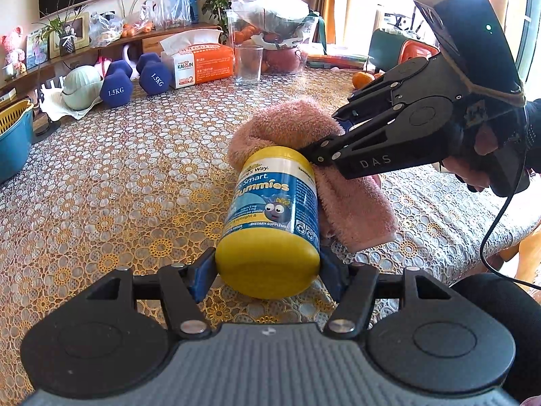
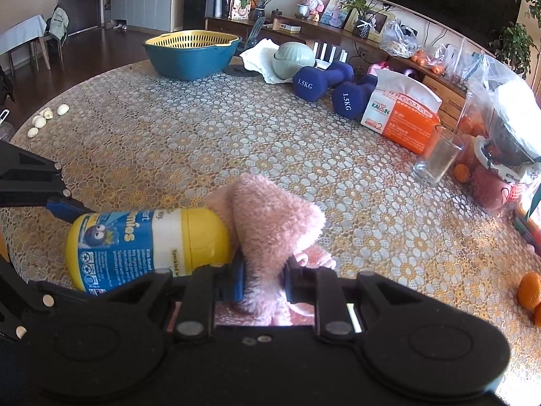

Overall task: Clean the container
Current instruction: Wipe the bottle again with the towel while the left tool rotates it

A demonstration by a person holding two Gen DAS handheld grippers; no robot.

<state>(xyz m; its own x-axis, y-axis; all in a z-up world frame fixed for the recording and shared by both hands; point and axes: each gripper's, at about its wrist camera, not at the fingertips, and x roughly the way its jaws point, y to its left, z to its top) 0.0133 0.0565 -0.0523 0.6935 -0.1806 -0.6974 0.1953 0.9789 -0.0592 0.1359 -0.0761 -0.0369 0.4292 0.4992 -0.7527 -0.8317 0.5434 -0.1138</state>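
Note:
A yellow gummies bottle (image 1: 270, 216) with a blue label is held above the table, bottom end toward the left wrist camera. My left gripper (image 1: 267, 270) is shut on its base, blue pads on both sides. A fluffy pink cloth (image 1: 294, 128) wraps over the bottle's far cap end and hangs down its right side. My right gripper (image 1: 324, 138) comes in from the right, shut on that cloth. In the right wrist view the bottle (image 2: 145, 243) lies sideways at left, and the cloth (image 2: 270, 223) is pinched in my right gripper (image 2: 263, 277) against the cap.
A patterned lace tablecloth (image 1: 135, 186) covers the table. At the back stand two blue dumbbells (image 1: 135, 81), an orange tissue box (image 1: 199, 61), a drinking glass (image 1: 248, 64) and bagged fruit (image 1: 270, 30). A blue and yellow basket (image 2: 192, 54), shells (image 2: 44, 118) and tangerines (image 2: 529, 291) sit near edges.

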